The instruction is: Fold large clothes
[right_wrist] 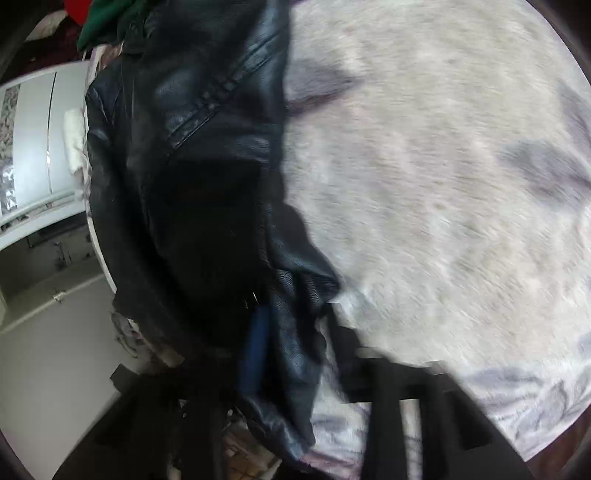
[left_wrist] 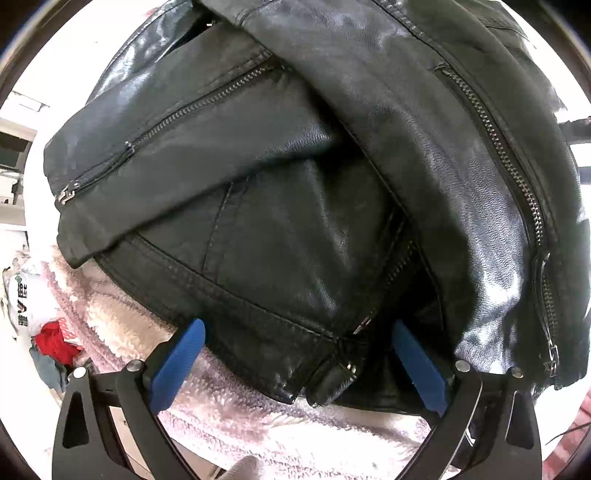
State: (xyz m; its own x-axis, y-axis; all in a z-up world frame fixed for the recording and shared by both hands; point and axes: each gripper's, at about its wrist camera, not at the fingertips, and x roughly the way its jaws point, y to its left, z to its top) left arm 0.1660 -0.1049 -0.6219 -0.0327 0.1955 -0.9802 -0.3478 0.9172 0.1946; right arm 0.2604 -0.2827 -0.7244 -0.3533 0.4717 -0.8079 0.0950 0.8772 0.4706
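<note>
A black leather jacket lies folded on a fluffy pale pink blanket, its sleeve with a zip crossing the upper left. My left gripper points down over the jacket's hem corner and buckled strap; its blue pads stand wide apart on either side, open and not pressing. In the blurred right wrist view the jacket hangs along the left side. A fold of its leather sits between the fingers of my right gripper, beside one blue pad, and the gripper is shut on it.
A heap of clothes with a red cloth and a printed white bag lies left of the blanket. A white cabinet, bare floor and a green cloth are off the blanket's left edge.
</note>
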